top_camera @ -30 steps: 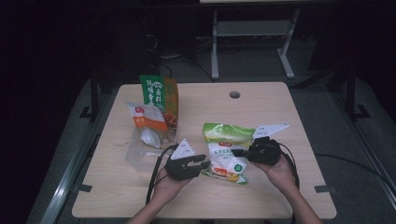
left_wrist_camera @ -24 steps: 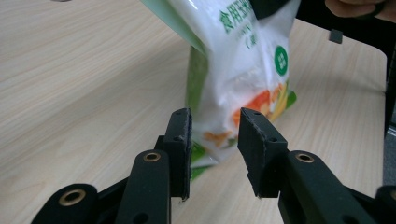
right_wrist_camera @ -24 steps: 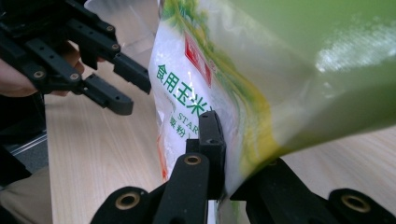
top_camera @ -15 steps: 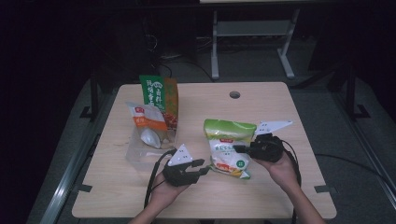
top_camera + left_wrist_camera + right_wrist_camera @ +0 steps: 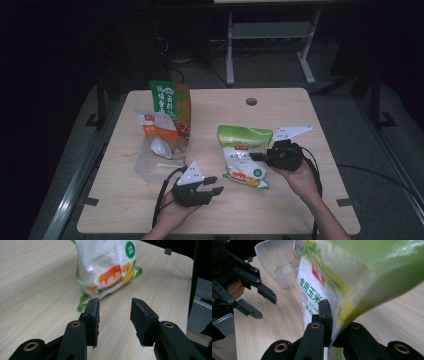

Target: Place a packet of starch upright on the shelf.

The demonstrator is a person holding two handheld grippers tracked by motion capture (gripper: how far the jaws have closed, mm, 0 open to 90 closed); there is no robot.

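right gripper (image 5: 257, 157): jaws clamped on green-and-white plastic starch bag (image 5: 243, 157)
left gripper (image 5: 214, 185): jaws wide apart, near the bag

The starch bag (image 5: 243, 159) at centre right of the high view is light green along its top, white below, with green characters, a small red label, a round green badge and an orange-and-yellow picture — cake and corn — near its bottom. Both grippers are black, left (image 5: 207, 185) and right (image 5: 257, 157), each with a pale grey plate. At upper left stands a pouch (image 5: 170, 105) — dark green with white characters, orange beside. A clear bag (image 5: 159, 127) carries an orange band and red mark. The tub (image 5: 146, 167) is clear, the table (image 5: 280, 107) light wood-grain.
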